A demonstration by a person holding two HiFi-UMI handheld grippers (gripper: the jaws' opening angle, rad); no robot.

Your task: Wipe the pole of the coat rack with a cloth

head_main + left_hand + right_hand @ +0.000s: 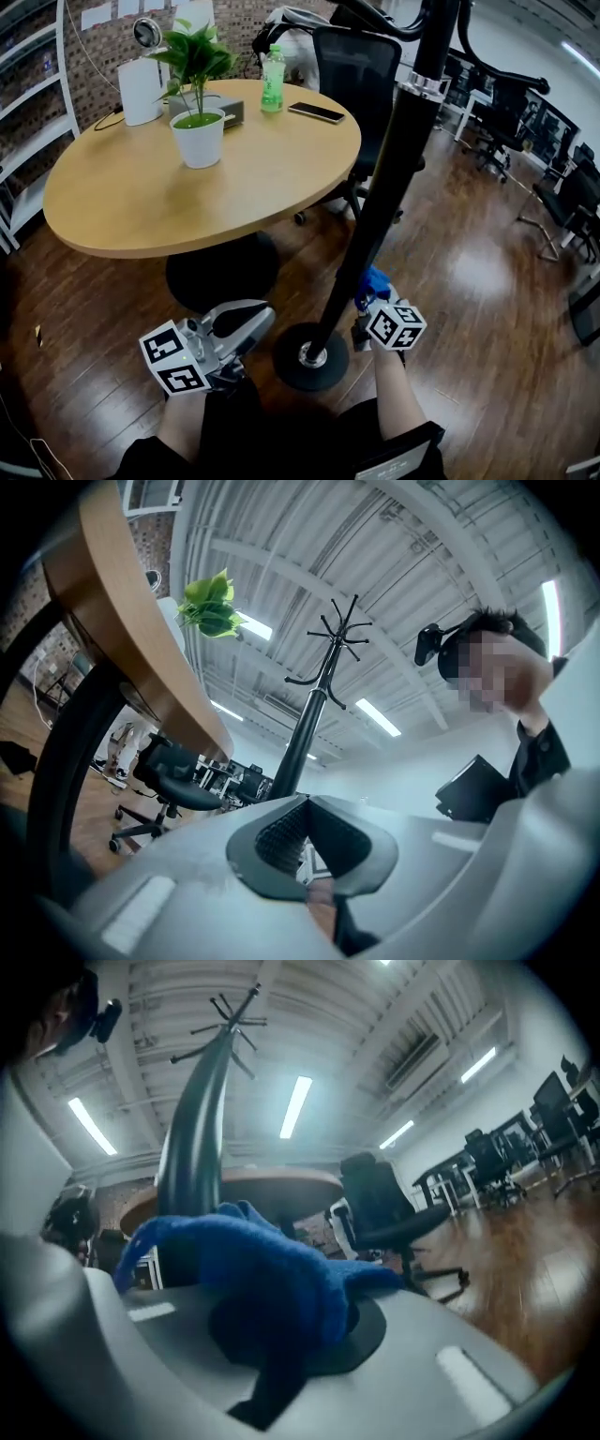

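The black coat rack pole (389,178) rises from a round black base (309,356) on the wooden floor. My right gripper (368,302) is shut on a blue cloth (375,281) and presses it against the lower pole, just above the base. In the right gripper view the blue cloth (272,1269) covers the jaws, with the pole (192,1166) right behind it. My left gripper (246,323) hovers low to the left of the base, jaws shut and holding nothing. In the left gripper view the pole (309,724) stands beyond the closed jaws.
A round wooden table (202,178) stands at the left with a potted plant (197,103), a green bottle (273,80) and a phone (316,112). Black office chairs (361,84) stand behind the pole. Shelving (33,103) lines the far left.
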